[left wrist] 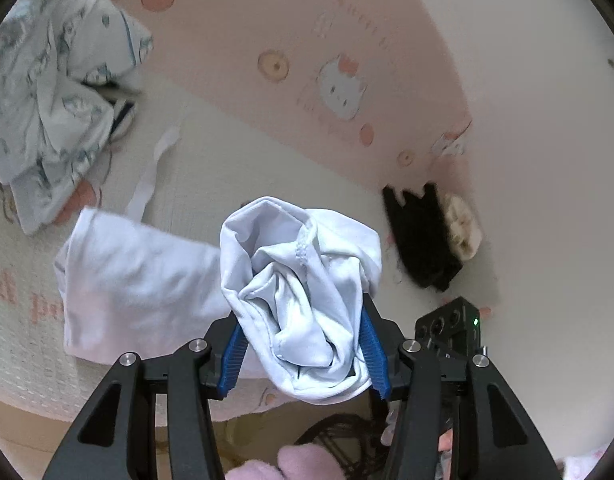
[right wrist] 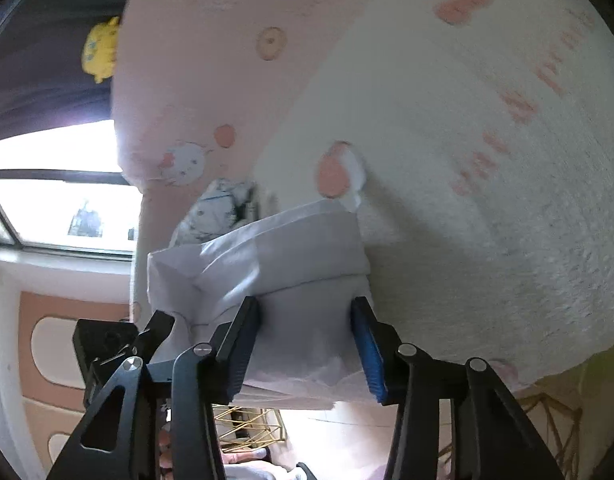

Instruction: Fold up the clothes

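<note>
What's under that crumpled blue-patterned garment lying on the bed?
A dark item with white stripes pokes out from beneath the blue-patterned garment, which rests on the cream and pink blanket. The rest of it is covered, so what it is can't be told.

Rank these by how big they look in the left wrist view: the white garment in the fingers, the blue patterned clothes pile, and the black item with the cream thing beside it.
1. White garment, though nearness to the camera inflates it.
2. Blue patterned pile.
3. Black item.
</note>
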Motion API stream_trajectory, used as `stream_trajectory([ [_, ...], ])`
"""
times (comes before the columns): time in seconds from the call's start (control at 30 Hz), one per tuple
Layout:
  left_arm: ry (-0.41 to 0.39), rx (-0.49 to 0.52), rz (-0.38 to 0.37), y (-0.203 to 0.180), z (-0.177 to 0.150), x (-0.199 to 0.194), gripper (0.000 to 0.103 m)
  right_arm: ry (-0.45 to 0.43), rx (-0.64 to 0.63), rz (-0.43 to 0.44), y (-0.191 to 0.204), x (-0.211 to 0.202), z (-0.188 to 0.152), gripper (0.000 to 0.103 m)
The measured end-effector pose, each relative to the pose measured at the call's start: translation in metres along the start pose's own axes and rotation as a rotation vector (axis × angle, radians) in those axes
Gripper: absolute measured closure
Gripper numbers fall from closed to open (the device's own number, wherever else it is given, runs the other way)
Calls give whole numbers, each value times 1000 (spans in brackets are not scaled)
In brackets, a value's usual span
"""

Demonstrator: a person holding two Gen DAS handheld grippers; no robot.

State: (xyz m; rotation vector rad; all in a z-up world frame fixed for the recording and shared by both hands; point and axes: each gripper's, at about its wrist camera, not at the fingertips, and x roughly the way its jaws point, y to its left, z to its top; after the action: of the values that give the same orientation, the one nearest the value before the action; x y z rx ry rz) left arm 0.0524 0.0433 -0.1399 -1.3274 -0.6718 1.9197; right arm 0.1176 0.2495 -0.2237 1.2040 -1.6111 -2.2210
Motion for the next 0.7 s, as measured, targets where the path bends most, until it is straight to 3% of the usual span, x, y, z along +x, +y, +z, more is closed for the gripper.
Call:
stream_trajectory([
  [0.2,-32,-22,9,14,1,-19,56,29,-216,-78,52,13,-1,58],
  [0.37,-27,-116,14,46,-4,-22,56,63,-378,-172,80,30,-11,58],
  [0.6,-21,-197,51,88,-7,-23,56,135,-492,-300,78,64,-20,58],
  [0.7,-38,-149,92,79,-10,-30,56,134,-503,-315,75,68,-19,59],
])
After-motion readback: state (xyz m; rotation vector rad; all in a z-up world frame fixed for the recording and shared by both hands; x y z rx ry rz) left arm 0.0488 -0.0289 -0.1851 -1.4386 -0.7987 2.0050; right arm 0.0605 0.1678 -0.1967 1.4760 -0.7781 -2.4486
